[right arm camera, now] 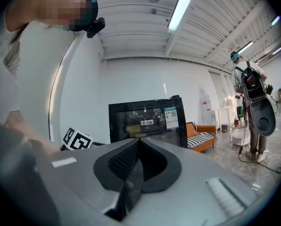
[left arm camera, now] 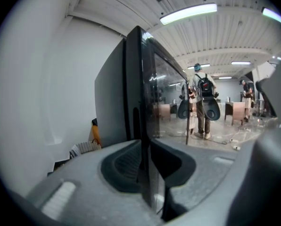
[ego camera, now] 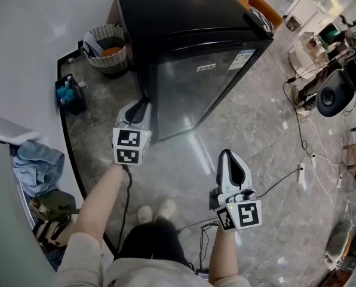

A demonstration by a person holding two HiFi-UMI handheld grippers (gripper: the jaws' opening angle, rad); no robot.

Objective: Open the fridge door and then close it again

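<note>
A black fridge point(ego camera: 190, 17) with a glass door point(ego camera: 196, 88) stands on the marble floor against the white wall. My left gripper point(ego camera: 143, 103) is at the door's left edge. In the left gripper view the door's edge point(left arm camera: 143, 102) runs straight between the jaws, and the left gripper point(left arm camera: 146, 142) is shut on it. From above, the door looks flush with the cabinet or nearly so. My right gripper point(ego camera: 227, 155) hangs in front of the fridge, apart from it, shut with nothing in it. The right gripper view faces the fridge point(right arm camera: 147, 121) head on.
A wicker basket point(ego camera: 109, 46) and a black caddy point(ego camera: 70, 93) stand left of the fridge. Cables point(ego camera: 303, 130) trail over the floor at the right. An orange sofa point(right arm camera: 204, 134) sits behind the fridge. A person with a backpack point(right arm camera: 251, 107) stands at the far right.
</note>
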